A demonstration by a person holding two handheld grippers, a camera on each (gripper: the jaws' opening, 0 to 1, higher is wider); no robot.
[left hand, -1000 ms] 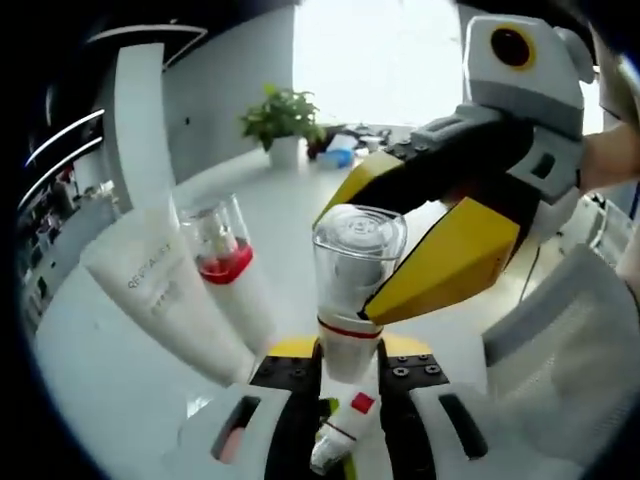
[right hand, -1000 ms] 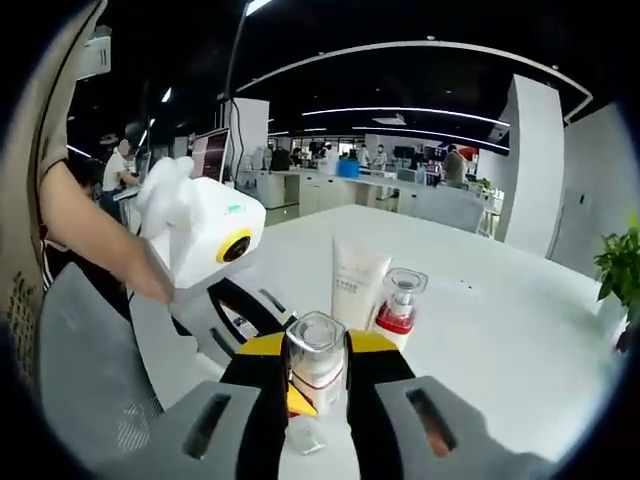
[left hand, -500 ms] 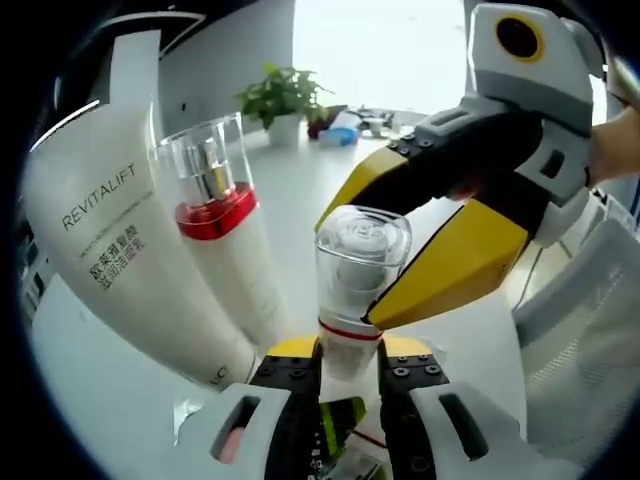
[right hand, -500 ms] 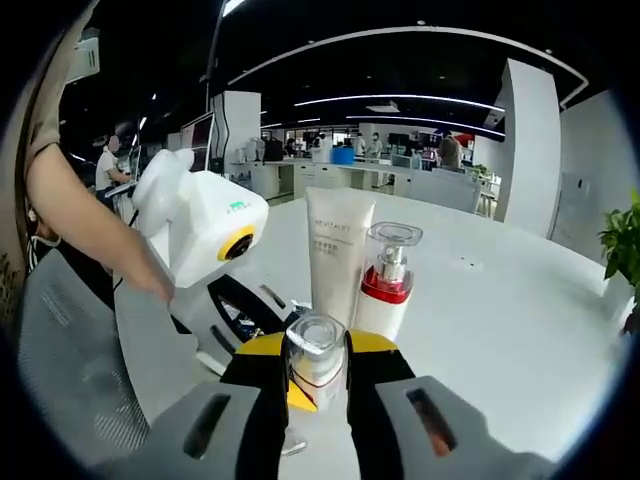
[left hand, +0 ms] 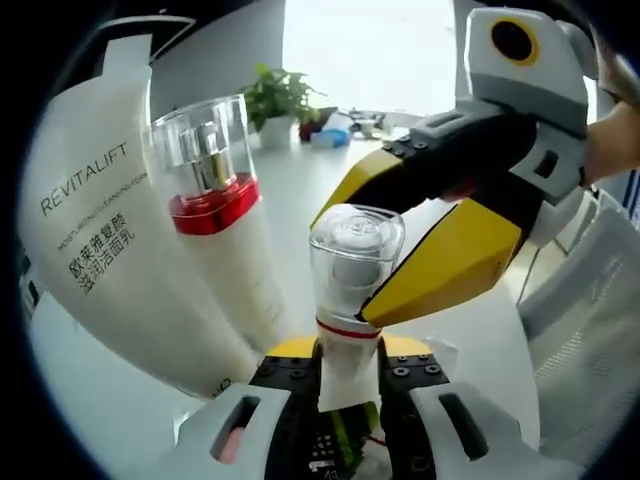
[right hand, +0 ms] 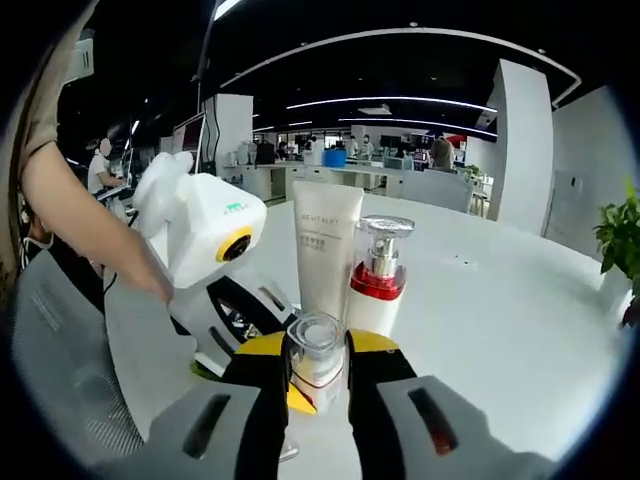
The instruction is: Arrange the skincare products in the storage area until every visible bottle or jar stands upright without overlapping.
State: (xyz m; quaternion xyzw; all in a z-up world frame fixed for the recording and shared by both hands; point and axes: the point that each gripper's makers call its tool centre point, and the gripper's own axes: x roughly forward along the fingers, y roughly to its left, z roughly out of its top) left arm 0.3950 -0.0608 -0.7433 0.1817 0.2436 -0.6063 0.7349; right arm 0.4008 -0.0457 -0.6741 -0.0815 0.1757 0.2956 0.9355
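Both my grippers clamp one clear-capped bottle; uneven release probably topples it into the pump bottle

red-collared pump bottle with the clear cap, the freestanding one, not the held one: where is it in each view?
Left gripper view: red-collared pump bottle stands upper left of centre, in front of the white Revitalift tube.
Right gripper view: it stands just above centre, right of the tube, behind the small held bottle.
Shared landmark: the Revitalift tube right beside it.
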